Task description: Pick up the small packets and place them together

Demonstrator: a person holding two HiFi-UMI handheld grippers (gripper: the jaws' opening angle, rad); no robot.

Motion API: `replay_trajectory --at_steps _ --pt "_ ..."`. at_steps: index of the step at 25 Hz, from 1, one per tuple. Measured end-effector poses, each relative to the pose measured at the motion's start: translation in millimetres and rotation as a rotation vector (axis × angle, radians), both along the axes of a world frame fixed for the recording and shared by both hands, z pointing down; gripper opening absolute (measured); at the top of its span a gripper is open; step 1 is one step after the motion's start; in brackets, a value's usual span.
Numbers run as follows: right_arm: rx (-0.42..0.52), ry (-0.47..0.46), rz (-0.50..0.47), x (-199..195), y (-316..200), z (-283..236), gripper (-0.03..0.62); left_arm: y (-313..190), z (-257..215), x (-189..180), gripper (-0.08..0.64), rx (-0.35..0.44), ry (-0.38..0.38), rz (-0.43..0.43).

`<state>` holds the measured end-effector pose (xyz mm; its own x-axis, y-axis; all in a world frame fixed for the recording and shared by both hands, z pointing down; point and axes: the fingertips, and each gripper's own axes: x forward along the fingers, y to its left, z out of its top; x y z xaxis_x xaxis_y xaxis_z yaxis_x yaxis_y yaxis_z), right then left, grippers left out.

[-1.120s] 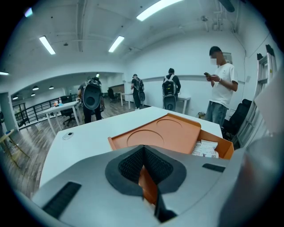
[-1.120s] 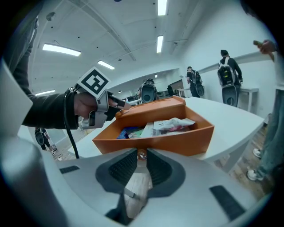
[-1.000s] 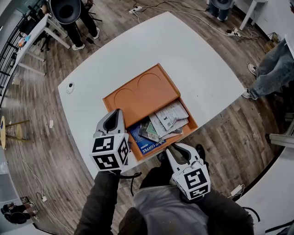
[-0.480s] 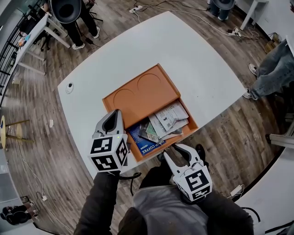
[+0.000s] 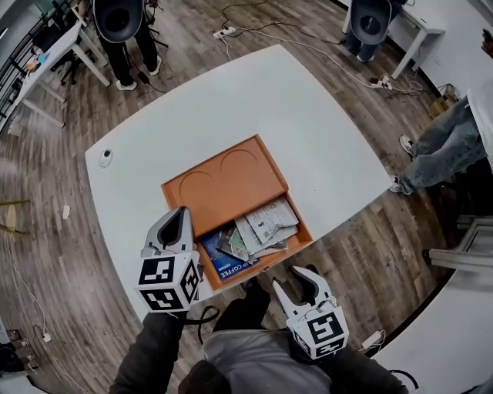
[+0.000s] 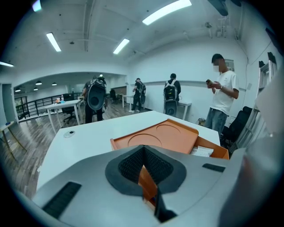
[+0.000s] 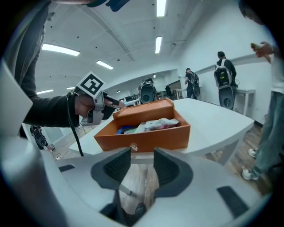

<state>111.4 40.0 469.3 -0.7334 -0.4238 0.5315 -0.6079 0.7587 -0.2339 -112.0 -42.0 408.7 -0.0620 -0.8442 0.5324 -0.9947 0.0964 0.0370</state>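
An orange box (image 5: 223, 181) lies on the white table (image 5: 308, 115), its drawer (image 5: 266, 264) pulled out toward me. Several small packets (image 5: 258, 227) lie piled in the drawer, white ones to the right and a blue one (image 5: 223, 260) to the left; in the right gripper view the packets (image 7: 153, 125) show over the drawer front. My left gripper (image 5: 179, 218) is shut on the orange wall (image 6: 146, 181) at the box's left front corner. My right gripper (image 7: 142, 159) hangs just off the table edge, short of the drawer's small knob (image 7: 132, 146); its jaws have just been opening and hold nothing.
A small round white device (image 5: 105, 158) lies near the table's far left edge. People stand around the table, one (image 5: 451, 138) at the right. Speakers on stands (image 5: 119, 19) and cables are on the wooden floor beyond.
My right gripper has drawn back from the drawer front toward me and its jaws have spread apart. The left gripper still clamps the box corner.
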Motion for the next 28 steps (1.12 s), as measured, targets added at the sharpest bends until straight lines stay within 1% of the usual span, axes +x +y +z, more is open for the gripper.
replay_trajectory --at_steps 4,7,9,11,14,16,20,22,25,28 --pt "0.073 0.056 0.011 13.5 -16.4 -20.8 0.163 7.3 -8.0 9.4 -0.003 0.031 0.033 0.007" --pt "0.173 0.096 -0.044 7.6 -28.6 -43.0 0.162 8.7 -15.6 15.0 -0.003 0.059 0.051 0.006" --pt "0.258 0.132 -0.111 -1.2 -36.8 -56.0 0.163 7.8 -23.5 18.3 -0.003 0.083 0.056 0.007" --pt "0.311 0.155 -0.17 -8.9 -44.4 -64.9 0.161 9.0 -30.2 22.8 -0.003 0.1 0.062 0.008" --pt "0.333 0.177 -0.237 -14.4 -58.4 -69.7 0.162 12.0 -38.9 31.9 -0.003 0.125 0.065 0.007" --pt "0.36 0.214 -0.291 -16.3 -66.8 -68.6 0.161 12.7 -46.1 35.7 -0.003 0.147 0.061 0.003" --pt "0.424 0.291 -0.458 -24.0 -76.3 -59.2 0.161 10.2 -57.7 31.0 -0.003 0.181 0.038 -0.042" --pt "0.443 0.328 -0.54 -26.0 -78.4 -50.6 0.161 10.5 -56.8 28.4 -0.003 0.18 0.031 -0.079" --pt "0.472 0.397 -0.647 -27.2 -84.6 -36.8 0.161 11.2 -51.3 26.7 -0.003 0.16 0.043 -0.131" --pt "0.459 0.434 -0.727 -31.3 -89.1 -27.4 0.161 9.2 -48.8 24.5 -0.003 0.145 0.049 -0.162"
